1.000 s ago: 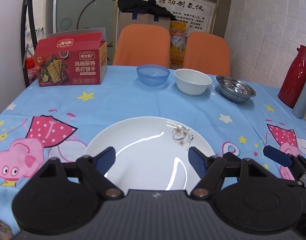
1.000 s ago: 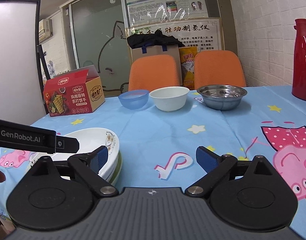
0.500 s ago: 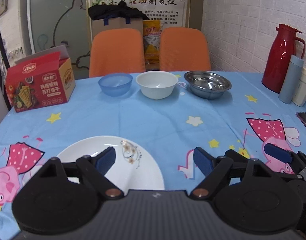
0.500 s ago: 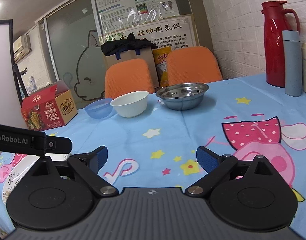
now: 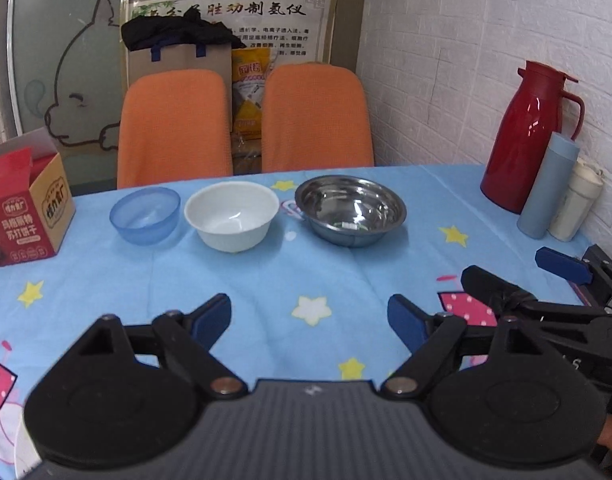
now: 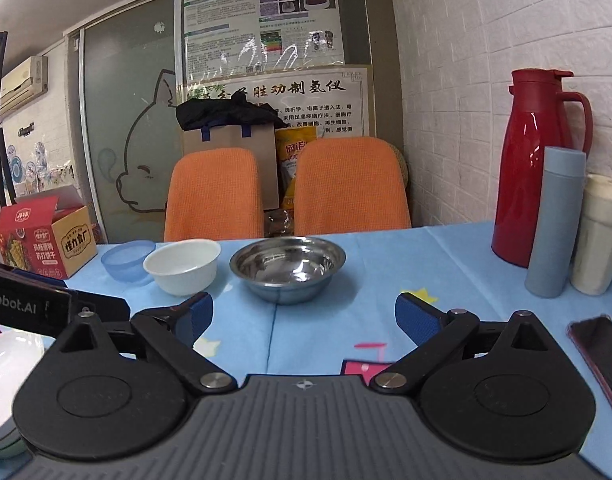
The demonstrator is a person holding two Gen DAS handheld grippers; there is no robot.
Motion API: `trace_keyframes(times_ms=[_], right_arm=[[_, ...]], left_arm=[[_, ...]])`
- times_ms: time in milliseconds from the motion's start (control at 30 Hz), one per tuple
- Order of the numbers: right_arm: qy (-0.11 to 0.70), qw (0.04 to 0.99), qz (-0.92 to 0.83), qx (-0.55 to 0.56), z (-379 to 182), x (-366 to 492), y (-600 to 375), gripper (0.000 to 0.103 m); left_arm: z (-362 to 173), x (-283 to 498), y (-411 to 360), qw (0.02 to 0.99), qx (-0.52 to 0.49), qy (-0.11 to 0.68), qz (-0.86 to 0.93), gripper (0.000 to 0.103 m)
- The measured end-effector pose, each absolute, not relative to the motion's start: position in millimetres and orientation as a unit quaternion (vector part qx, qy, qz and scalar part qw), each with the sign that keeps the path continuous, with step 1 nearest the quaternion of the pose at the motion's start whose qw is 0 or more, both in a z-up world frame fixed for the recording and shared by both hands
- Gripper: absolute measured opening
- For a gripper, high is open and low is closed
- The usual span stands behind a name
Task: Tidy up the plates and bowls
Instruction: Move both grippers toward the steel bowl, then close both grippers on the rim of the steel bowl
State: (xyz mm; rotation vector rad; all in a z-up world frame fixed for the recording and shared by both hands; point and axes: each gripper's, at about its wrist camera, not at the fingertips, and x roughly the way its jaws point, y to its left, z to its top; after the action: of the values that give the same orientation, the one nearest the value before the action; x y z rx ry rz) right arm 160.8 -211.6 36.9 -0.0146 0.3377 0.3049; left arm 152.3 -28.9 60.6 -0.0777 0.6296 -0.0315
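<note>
Three bowls stand in a row at the far side of the table: a blue plastic bowl (image 5: pixel 145 214), a white bowl (image 5: pixel 231 215) and a steel bowl (image 5: pixel 350 209). They also show in the right wrist view: blue bowl (image 6: pixel 127 260), white bowl (image 6: pixel 182 265), steel bowl (image 6: pixel 287 268). My left gripper (image 5: pixel 309 320) is open and empty above the tablecloth. My right gripper (image 6: pixel 304 318) is open and empty, facing the steel bowl. A stack of white plates (image 6: pixel 6 376) sits at the near left; its edge shows in the left wrist view (image 5: pixel 24 454).
A red cracker box (image 5: pixel 24 208) stands at the left. A red thermos (image 6: pixel 536 196), a blue flask (image 6: pixel 556 222) and a cream cup (image 6: pixel 600 236) stand at the right by the brick wall. A phone (image 6: pixel 604 364) lies near right. Two orange chairs (image 5: pixel 242 120) stand behind the table.
Both grippers have swung right, away from the plate stack, toward the row of bowls. The plates have slid out to the lower left of both views. Both stay open.
</note>
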Motion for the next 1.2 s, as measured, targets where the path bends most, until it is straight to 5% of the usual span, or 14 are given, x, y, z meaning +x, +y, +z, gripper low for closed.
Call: trace_keyframes(times_ms=[467, 700, 967, 1067, 1200], right_arm=[[0.296, 0.943, 0.147, -0.044, 19, 355, -173, 0.103], [0.254, 0.956, 0.144, -0.035, 9, 332, -184, 0.103], [0.295, 0.947, 0.123, 0.022, -14, 353, -194, 0.103], [0.300, 0.946, 0.120, 0.029, -20, 356, -192, 0.103], [0.294, 0.947, 0.124, 0.023, -23, 357, -184, 0.103]], left_arm=[[71, 331, 25, 0.943, -0.044, 0.327, -0.041, 0.084], [42, 380, 7, 0.934, 0.032, 0.351, -0.056, 0.084], [20, 423, -16, 0.907, 0.098, 0.390, -0.125, 0.085], [9, 433, -16, 0.906, 0.100, 0.397, -0.111, 0.100], [2, 432, -17, 0.907, 0.103, 0.391, -0.119, 0.099]])
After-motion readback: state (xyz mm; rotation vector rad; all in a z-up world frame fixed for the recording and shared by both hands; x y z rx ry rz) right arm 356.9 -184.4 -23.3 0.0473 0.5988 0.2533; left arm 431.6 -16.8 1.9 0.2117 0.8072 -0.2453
